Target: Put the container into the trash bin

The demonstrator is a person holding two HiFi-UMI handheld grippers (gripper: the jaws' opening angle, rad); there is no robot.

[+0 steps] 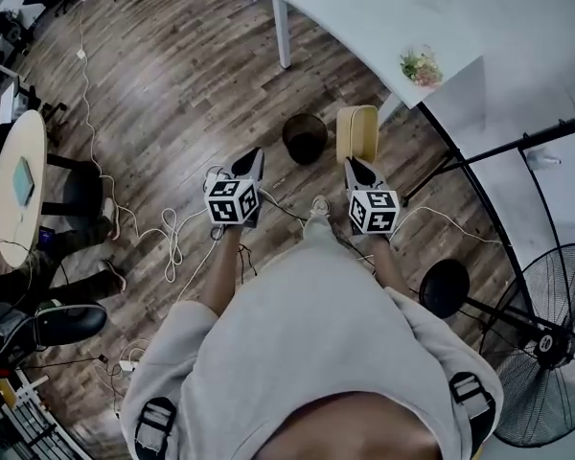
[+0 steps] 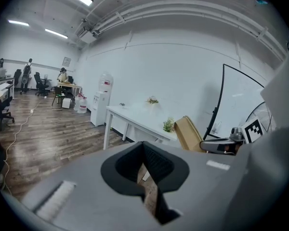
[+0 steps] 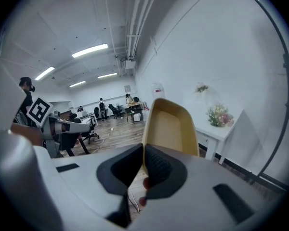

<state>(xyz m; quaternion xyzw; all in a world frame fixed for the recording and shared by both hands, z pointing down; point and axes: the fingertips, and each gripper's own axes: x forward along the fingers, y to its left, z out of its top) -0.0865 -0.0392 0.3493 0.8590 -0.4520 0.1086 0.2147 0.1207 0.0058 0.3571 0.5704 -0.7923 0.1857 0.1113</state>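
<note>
- Right gripper [image 3: 142, 150] clamps the near rim of the tan rectangular tub container [image 3: 171, 124].
- Left gripper [image 2: 143, 147]: jaws together, empty.
- Round black trash bin [image 1: 305, 138] at the container's nine o'clock.

I find the head camera looking steeply down from short of the white table [image 1: 441, 27]; cameras on the left gripper [image 1: 253, 157] and right gripper [image 1: 353, 167] look along their jaws toward that table, shared by all views
</note>
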